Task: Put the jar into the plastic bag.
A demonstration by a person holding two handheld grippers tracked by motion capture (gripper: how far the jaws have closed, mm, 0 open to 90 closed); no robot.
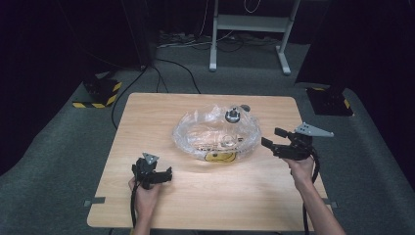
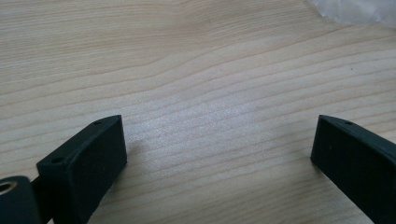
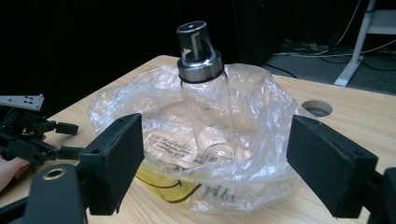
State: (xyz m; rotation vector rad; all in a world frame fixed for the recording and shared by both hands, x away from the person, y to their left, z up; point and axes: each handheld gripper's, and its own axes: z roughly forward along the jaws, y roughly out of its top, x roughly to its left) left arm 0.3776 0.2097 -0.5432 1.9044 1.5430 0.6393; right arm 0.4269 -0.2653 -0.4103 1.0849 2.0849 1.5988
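1. Clear spray bottle stands upright inside a crumpled clear plastic bag mid-bench.
2. Right gripper: jaws released, spread wide, nothing held; bag and bottle lie just beyond them, centred between them in the right gripper view.
3. Left gripper: jaws released, low over bare wood; bag edge well ahead, to one side.

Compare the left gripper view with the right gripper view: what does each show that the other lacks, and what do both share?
Left gripper view: mostly bare wood grain between its open jaws. Right gripper view: a clear spray bottle standing upright in the plastic bag, the left gripper and a hole in the table. Shared: the wooden table and an edge of the bag.
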